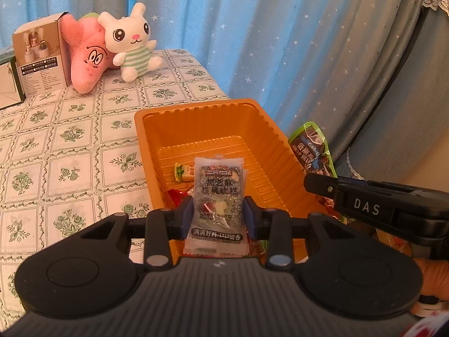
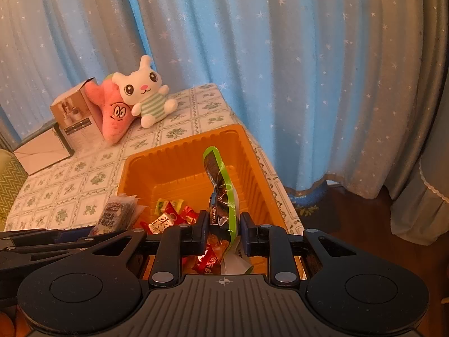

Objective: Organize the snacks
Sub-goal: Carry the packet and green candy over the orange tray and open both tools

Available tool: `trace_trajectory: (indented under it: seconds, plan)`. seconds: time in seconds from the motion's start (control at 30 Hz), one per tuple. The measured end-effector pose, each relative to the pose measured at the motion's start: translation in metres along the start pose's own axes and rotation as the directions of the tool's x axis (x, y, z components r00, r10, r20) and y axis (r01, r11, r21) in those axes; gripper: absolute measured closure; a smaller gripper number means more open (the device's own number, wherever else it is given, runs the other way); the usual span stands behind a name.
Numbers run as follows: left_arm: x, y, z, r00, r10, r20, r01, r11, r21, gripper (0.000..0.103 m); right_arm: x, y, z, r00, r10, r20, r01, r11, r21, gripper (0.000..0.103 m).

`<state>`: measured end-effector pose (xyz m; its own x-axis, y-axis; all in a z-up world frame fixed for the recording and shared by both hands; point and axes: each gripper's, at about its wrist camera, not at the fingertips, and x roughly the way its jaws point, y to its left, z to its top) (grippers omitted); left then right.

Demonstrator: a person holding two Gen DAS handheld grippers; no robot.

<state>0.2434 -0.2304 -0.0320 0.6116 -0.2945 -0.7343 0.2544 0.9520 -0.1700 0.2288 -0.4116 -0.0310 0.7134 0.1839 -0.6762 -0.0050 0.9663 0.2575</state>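
Left tongs [image 1: 218, 213] clamped on a clear packet with dark print [image 1: 217, 193], blue pads [image 1: 187, 216] pressing both its long edges; packet held upright over the near end of the orange tray [image 1: 196, 106]. Right tongs [image 2: 223, 229] clamped on a dark packet with a green border [image 2: 223, 196], which stands up and curls above the jaws, also over the tray. Tray sits on the table [image 1: 70, 146] at its right edge, floral check cloth under it. Loose red and green sweets [image 2: 171, 213] lie in the tray's near half; far half bare. Pink star plush [image 1: 84, 53], white rabbit plush [image 1: 132, 42] and a brown carton [image 1: 39, 56] stand together at the table's far corner, well apart from the tray. Blue starred curtain [image 2: 252, 56] behind.
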Motion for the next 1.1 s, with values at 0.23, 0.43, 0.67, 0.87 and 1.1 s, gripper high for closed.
trace_trajectory:
  seconds: [0.23,0.43,0.67,0.87,1.1]
  plan:
    - [0.006,0.001,0.004,1.0,-0.005,0.0,0.005,1.0,-0.006,0.069,0.002,-0.001,-0.001,1.0,-0.003,-0.004,0.003,1.0,0.001,0.079]
    - [0.012,0.003,0.005,1.0,-0.006,-0.003,0.006,1.0,-0.011,0.068,0.004,-0.001,0.0,1.0,-0.003,-0.003,0.003,1.0,0.002,0.079]
    - [0.011,0.015,0.007,1.0,-0.012,0.014,0.012,0.998,-0.054,0.059,0.004,-0.002,0.0,1.0,-0.004,-0.005,0.004,1.0,0.007,0.079]
    - [-0.001,0.026,-0.003,0.999,0.032,0.017,-0.031,0.998,-0.055,0.059,0.005,-0.001,-0.001,1.0,0.003,-0.011,-0.003,1.0,0.01,0.079]
    - [-0.012,0.033,-0.01,0.998,0.049,0.029,-0.047,0.997,-0.059,0.059,0.01,0.006,0.001,1.0,0.022,-0.02,-0.022,1.0,0.005,0.079]
